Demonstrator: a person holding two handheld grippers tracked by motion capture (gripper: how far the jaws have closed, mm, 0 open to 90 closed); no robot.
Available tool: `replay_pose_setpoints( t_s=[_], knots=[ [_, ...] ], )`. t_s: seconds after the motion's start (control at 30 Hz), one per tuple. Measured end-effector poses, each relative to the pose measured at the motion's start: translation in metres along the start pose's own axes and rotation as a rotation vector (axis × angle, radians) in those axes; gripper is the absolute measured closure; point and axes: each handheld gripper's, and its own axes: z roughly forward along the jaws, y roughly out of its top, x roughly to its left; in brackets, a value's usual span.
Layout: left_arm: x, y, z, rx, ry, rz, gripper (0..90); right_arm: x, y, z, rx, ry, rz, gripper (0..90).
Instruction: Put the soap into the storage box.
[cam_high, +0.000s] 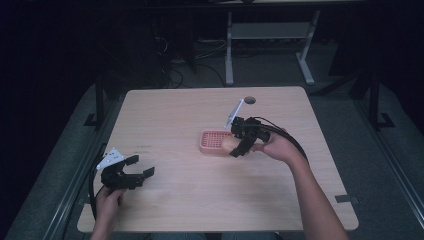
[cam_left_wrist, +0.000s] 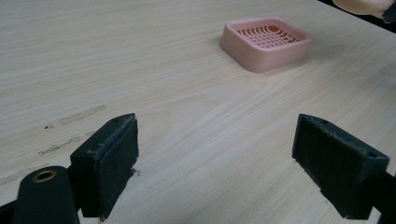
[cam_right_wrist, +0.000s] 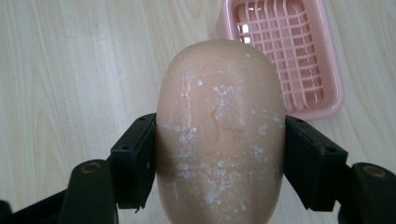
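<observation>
The right gripper (cam_right_wrist: 219, 154) has its fingers clamped on the soap (cam_right_wrist: 219, 130) beside the pink dish (cam_right_wrist: 299, 56). Best centre it over the grid, then lower gently. The left gripper (cam_high: 131, 172) rests wide open, empty.

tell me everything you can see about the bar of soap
The bar of soap is a smooth, rounded oval, pale peach, with a waxy look. Its face carries white flecks, fine scratches and a faint pressed mark. It is clamped at its two long sides between the black pads of the right claw, held off the wooden table beside the pink soap dish. From the right gripper view its far end overlaps the dish's near corner. Nothing else touches it.
</observation>
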Motion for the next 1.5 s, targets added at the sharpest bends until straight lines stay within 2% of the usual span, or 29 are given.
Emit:
replay_pose_setpoints(
  t_s=[0.33,0.53,0.77,0.83,1.0,1.03,1.27,1.5],
  knots=[
    [-0.002,0.000,0.000,0.001,-0.003,0.001,14.3,-0.010,0.020,0.007,0.026,0.001,-0.024,31.8],
    [-0.002,0.000,0.000,0.002,-0.004,0.004,14.3,-0.018,0.027,0.009,0.012,0.007,-0.017,31.8],
    [-0.002,0.001,0.000,0.003,-0.005,0.008,14.3,-0.026,0.039,0.017,0.038,0.010,-0.023,31.8],
    [-0.002,0.001,0.000,0.002,-0.004,0.008,14.2,-0.028,0.042,0.018,0.023,0.010,-0.024,31.8],
    [-0.003,0.001,0.000,-0.005,-0.004,0.002,14.3,-0.034,0.049,0.023,0.044,0.005,-0.021,31.8],
    [-0.002,0.001,-0.001,0.005,-0.003,0.012,14.2,-0.035,0.050,0.024,0.046,0.007,-0.021,31.8],
    [-0.002,0.001,-0.001,-0.005,-0.001,0.001,14.3,-0.041,0.054,0.028,0.035,0.018,-0.010,31.8],
    [-0.002,0.002,0.000,0.000,-0.004,0.009,14.3,-0.044,0.058,0.046,0.079,0.022,-0.018,31.8]
  ],
)
